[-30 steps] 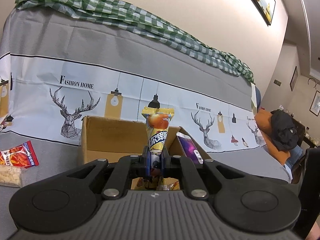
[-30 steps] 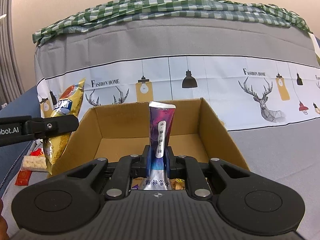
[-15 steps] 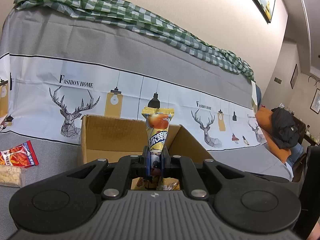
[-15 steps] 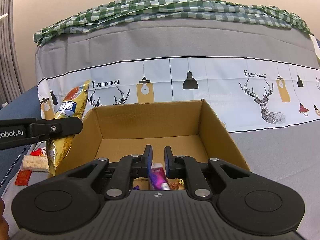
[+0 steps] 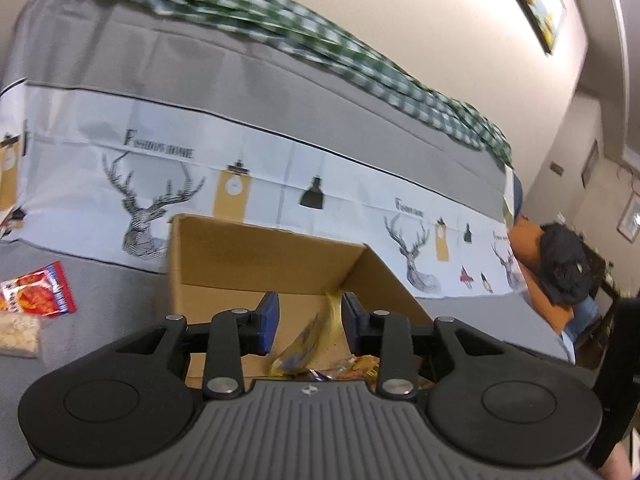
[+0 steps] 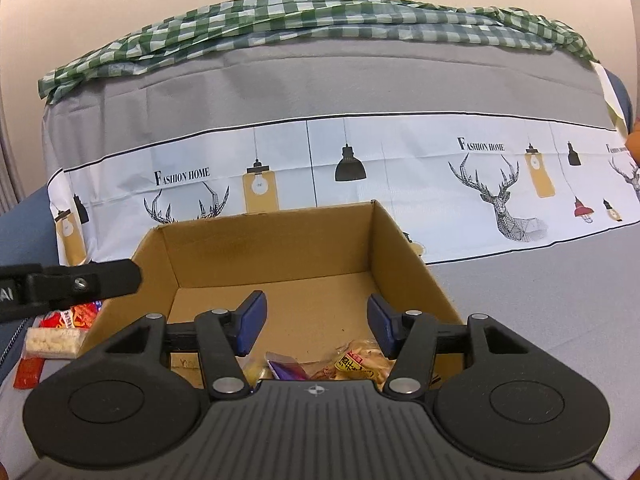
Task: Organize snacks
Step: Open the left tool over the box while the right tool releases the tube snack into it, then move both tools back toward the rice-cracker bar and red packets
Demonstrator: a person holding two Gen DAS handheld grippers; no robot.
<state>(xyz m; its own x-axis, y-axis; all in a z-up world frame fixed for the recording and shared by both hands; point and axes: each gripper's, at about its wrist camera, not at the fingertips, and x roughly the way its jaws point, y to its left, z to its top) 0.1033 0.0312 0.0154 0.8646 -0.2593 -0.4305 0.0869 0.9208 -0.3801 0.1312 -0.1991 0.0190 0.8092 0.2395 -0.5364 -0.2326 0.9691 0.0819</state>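
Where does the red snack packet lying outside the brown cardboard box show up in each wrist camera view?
Left wrist view: the red snack packet lies at the far left edge on the grey cover, left of the brown cardboard box.
Right wrist view: the packet sits lower left, partly behind the left gripper's black finger.
Shared landmark: the cardboard box.

The open brown cardboard box (image 6: 276, 248) has bare floor toward its back wall; loose snack packets (image 6: 356, 362), seemingly heaped, crowd its near edge.
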